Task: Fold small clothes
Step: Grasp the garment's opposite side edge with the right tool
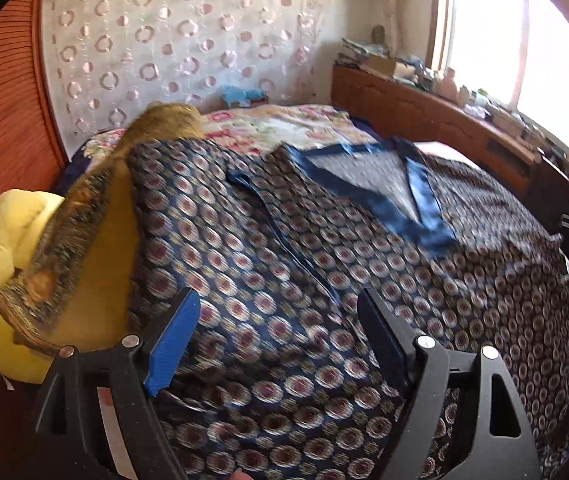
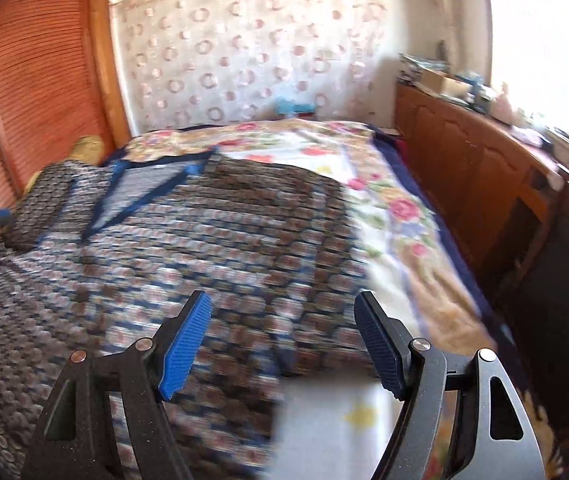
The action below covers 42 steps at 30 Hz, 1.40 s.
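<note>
a bed covered by a floral quilt with pink roses and a dark blue border carries a dark blue medallion-patterned garment with satin blue neck trim, spread flat over its near part. a yellow cushion sits beside the garment's left edge.

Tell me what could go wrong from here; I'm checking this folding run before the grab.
1. Both the left gripper and the right gripper hang open over the patterned garment, and both views are motion-blurred, so a pinch may miss the hem.
2. The garment lies on a floral bedspread; a deep pinch could catch both layers.
3. A yellow cushion and fringed scarf sit against the garment's edge and could snag the fold.
</note>
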Available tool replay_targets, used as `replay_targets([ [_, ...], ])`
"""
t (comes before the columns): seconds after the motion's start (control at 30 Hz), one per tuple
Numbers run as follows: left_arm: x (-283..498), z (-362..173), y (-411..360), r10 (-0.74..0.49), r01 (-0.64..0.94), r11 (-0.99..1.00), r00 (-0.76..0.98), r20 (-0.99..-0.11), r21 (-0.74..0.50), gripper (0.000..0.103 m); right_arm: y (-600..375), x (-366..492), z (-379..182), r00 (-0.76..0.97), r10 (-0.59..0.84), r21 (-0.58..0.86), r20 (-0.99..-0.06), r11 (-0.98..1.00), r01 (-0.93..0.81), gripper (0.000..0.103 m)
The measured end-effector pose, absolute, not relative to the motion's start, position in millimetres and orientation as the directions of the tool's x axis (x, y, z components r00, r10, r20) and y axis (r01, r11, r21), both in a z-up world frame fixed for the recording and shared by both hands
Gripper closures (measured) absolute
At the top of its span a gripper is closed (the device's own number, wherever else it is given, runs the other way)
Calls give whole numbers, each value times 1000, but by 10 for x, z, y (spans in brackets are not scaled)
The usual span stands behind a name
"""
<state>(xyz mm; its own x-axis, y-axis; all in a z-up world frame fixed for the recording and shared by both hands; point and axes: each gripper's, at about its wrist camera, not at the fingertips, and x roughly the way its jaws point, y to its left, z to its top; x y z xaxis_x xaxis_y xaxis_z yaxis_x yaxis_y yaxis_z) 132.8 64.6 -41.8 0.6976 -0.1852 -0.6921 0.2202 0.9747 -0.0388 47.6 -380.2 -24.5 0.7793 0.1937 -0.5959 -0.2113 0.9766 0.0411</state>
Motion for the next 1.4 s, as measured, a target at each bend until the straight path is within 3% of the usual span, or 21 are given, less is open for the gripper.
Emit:
replay_targets([
  [0.53, 1430, -794, 401, -152, 190, 981, 609, -779, -42, 21, -4228, 401, -351, 697, 176, 151, -695, 984, -98, 59],
  [0.67, 1435, -820, 363, -133, 198, 980, 601, -788, -15, 16, -4316, 349, -308, 686, 191, 170, -702, 980, -99, 72],
  [0.8, 1460, -851, 325, -138, 204, 979, 594, -792, -17, 10, -4373, 406, -310, 683, 205, 184, -701, 977, -105, 76],
  [0.93, 1477, -851, 314, -137, 204, 979, 593, -794, -17, 9, -4253, 501, -388, 685, 193, 165, -702, 980, -107, 82],
  [1.07, 1475, -842, 318, -137, 206, 978, 591, -795, -15, 7, -4134, 514, -391, 707, 121, 74, -697, 993, -97, 98],
  [1.4, 1470, -845, 315, -137, 206, 978, 591, -795, -16, 7, -3778, 561, 56, 789, 154, 11, -594, 983, -184, 99],
])
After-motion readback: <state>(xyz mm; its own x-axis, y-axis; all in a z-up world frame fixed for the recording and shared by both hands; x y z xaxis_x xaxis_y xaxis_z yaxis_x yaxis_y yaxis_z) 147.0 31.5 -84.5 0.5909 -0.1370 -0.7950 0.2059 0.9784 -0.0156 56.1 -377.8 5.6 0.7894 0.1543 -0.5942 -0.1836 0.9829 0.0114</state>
